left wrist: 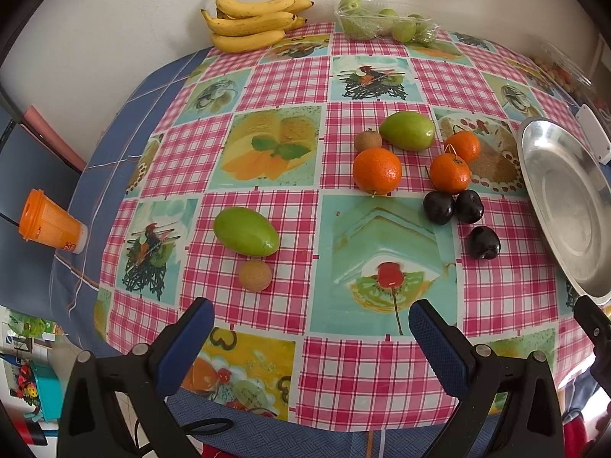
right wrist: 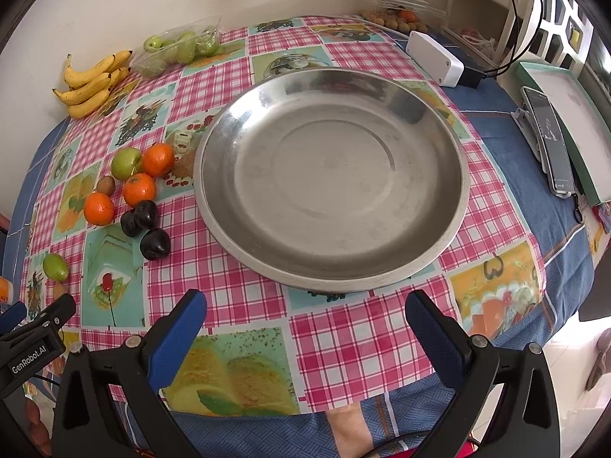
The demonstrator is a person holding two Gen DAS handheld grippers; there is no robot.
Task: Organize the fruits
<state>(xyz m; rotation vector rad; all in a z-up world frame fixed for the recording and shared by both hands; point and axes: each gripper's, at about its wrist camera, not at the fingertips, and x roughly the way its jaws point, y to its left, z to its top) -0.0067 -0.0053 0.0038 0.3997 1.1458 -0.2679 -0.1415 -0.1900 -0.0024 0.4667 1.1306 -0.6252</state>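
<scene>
Hanging over the near edge of the table, the left gripper (left wrist: 311,330) has its blue jaws wide apart and holds nothing. Just ahead of the left jaw sit a small brown fruit (left wrist: 255,275) and a green mango (left wrist: 246,231). Farther ahead, toward the right jaw, oranges (left wrist: 377,171) and dark plums (left wrist: 438,207) sit close together. From the other camera, the right gripper (right wrist: 305,324) also has its jaws wide apart and empty. A big metal plate (right wrist: 454,206) lies straight ahead of them, with the fruits (right wrist: 139,189) off past the left jaw.
</scene>
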